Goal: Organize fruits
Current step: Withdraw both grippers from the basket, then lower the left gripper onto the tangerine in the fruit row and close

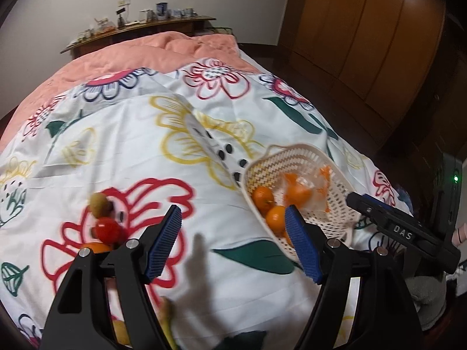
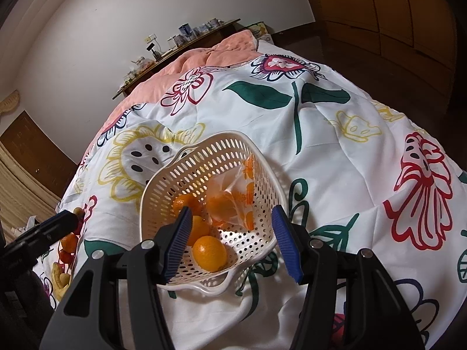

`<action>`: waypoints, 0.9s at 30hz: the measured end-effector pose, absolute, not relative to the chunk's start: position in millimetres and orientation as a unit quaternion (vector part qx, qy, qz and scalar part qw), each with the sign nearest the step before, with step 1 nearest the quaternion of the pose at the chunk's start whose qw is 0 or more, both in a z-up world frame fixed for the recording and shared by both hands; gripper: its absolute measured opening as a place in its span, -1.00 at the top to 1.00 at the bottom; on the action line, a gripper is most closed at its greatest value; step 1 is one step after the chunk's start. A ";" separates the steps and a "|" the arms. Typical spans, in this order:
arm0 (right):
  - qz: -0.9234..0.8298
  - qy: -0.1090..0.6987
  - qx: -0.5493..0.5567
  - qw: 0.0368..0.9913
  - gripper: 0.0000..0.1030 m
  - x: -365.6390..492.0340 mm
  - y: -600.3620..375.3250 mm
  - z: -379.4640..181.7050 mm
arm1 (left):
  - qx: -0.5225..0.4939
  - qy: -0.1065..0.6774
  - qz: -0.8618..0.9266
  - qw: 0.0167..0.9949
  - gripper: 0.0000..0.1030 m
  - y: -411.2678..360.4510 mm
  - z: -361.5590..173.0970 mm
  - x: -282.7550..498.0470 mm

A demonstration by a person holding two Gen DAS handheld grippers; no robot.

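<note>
On the left side of the flowered white bedcover (image 1: 122,145), a small group of loose fruits is lying: a brownish-green round kiwi (image 1: 98,201), a shiny red round tomato (image 1: 108,229) and, just under it, an orange mandarin (image 1: 95,246) partly hidden behind the gripper frame. A yellow banana (image 1: 169,318) is showing blurred at the lower edge.

The left gripper (image 1: 233,242) is pointing steeply down at the bedcover, between this group and the basket. Its blue ribbed pads (image 1: 165,243) are standing wide apart and nothing is sitting between them.

To the right, the white perforated plastic basket (image 2: 204,157) is resting tilted on the bedcover. Three loose orange mandarins (image 2: 209,252) are lying in its lower part, and a clear plastic bag with orange fruit (image 2: 230,201) is leaning against its far wall.

The right gripper (image 2: 230,245) is also pointing down, just over the near rim of the basket. Its jaws are standing apart on both sides of the rim; the left pad (image 2: 176,245) is overlapping the basket, but I cannot tell if it is touching. Nothing is clamped.
</note>
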State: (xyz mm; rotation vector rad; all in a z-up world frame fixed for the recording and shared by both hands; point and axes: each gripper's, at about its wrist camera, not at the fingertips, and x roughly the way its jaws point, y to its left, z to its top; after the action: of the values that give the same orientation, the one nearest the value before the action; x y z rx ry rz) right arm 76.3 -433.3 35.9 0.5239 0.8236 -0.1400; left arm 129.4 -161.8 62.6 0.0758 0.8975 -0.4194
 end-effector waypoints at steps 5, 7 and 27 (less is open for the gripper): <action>-0.065 0.395 0.250 0.881 -0.10 77.0 -430.9 38.0 | 0.030 0.423 -0.176 0.888 -0.45 -136.1 72.1 133.6; -0.063 0.395 0.249 0.882 -0.10 77.5 -428.8 39.1 | 0.027 0.420 -0.166 0.892 -0.45 -124.8 76.0 134.3; -0.045 0.402 0.233 0.884 -0.10 84.6 -409.7 43.8 | 0.013 0.427 -0.111 0.898 -0.37 -55.1 67.7 134.1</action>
State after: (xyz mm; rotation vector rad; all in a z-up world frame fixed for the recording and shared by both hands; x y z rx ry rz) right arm 84.6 -409.7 43.8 0.4852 0.8367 -0.0928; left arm 134.1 -55.1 67.7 0.0269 0.8838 -0.2294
